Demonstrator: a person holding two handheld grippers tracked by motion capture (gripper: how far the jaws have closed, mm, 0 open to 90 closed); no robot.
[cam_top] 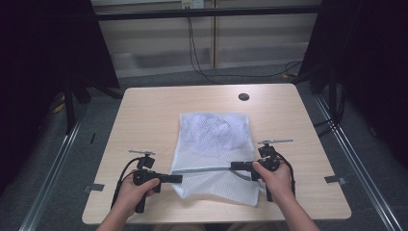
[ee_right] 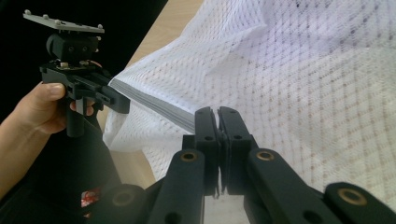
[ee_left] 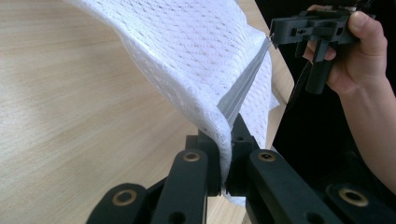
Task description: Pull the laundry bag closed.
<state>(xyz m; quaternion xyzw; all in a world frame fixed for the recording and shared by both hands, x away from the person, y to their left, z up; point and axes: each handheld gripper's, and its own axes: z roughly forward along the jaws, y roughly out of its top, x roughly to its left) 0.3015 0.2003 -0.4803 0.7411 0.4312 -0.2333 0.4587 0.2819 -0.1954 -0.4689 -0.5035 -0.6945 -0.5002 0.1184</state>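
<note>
White mesh laundry bag (cam_top: 214, 144) lying mid-table on a pale wooden table (cam_top: 144, 115), near edge lifted and stretched taut along its grey zipper (cam_top: 207, 169). Left gripper (cam_top: 177, 178) clamped on one end of the zipper band, right gripper (cam_top: 235, 166) clamped on the other end. Likely risks: mesh slipping out of narrow jaws under tension, or tearing and zipper jamming from pulling the ends unevenly.
</note>
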